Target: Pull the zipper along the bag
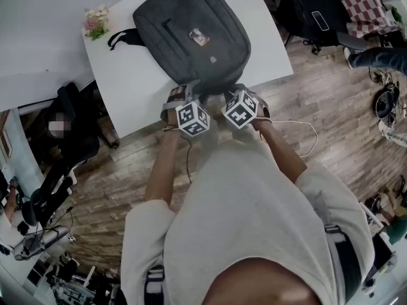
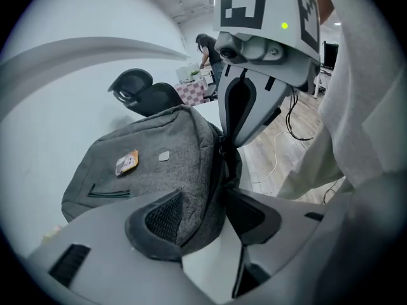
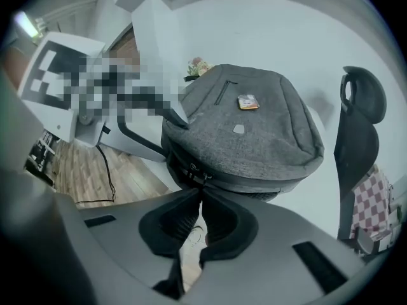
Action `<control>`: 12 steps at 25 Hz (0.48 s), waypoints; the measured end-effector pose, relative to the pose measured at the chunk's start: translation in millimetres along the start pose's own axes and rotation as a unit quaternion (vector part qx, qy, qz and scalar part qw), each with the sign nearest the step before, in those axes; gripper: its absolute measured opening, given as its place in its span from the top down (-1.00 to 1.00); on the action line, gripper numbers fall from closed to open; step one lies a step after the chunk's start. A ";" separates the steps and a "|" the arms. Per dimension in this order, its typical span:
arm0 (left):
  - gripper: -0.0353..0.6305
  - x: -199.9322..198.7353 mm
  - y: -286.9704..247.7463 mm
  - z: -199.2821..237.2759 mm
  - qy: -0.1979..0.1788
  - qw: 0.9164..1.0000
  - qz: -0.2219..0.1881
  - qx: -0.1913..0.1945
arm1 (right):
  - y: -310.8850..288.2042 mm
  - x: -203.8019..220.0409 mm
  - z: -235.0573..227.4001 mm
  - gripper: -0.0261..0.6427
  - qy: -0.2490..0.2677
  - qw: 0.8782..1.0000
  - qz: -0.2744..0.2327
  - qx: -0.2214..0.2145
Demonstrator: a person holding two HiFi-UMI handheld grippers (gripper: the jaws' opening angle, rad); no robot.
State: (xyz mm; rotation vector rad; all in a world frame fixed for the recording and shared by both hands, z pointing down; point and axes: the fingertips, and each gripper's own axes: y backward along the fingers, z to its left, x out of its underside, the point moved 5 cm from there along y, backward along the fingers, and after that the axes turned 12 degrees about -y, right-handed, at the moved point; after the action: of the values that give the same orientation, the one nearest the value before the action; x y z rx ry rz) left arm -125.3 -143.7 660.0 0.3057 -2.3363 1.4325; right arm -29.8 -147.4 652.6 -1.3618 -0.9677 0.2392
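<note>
The bag (image 1: pixel 191 37) lies flat on the table (image 1: pixel 137 100), with its near end at the edge facing the person. The left gripper (image 2: pixel 200 211) is clamped on a fold of the bag's fabric at that end, probably to stop the bag sliding. At its 3 o'clock, the right gripper (image 3: pixel 198 196) has its jaws pinched almost together on what looks like the zipper pull (image 3: pixel 198 178), placed to draw it along the seam.

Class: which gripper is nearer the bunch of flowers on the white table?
Left. The left gripper grips the backpack's near edge on the flowers' side; the right gripper, shut on the zipper pull beside it, is farther away.
</note>
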 end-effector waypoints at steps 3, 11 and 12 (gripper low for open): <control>0.20 -0.6 1.3 -1.5 0.000 1.000 0.000 -0.006 | 1.0 0.8 -1.2 0.83 -0.009 1.000 -0.011 -0.004; 0.20 1.4 21.1 -0.5 0.065 0.997 -0.017 -0.036 | 11.0 6.8 -1.6 0.51 -0.075 0.994 -0.057 -0.050; 0.20 2.1 28.2 1.4 0.092 0.994 -0.024 -0.045 | 16.3 5.9 -4.9 0.51 -0.084 0.993 -0.070 -0.050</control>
State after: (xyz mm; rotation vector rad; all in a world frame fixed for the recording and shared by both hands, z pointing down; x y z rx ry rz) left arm -138.1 -132.1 637.6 0.1954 -2.2215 1.2706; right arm -16.7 -142.9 641.1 -1.3726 -1.2259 0.2041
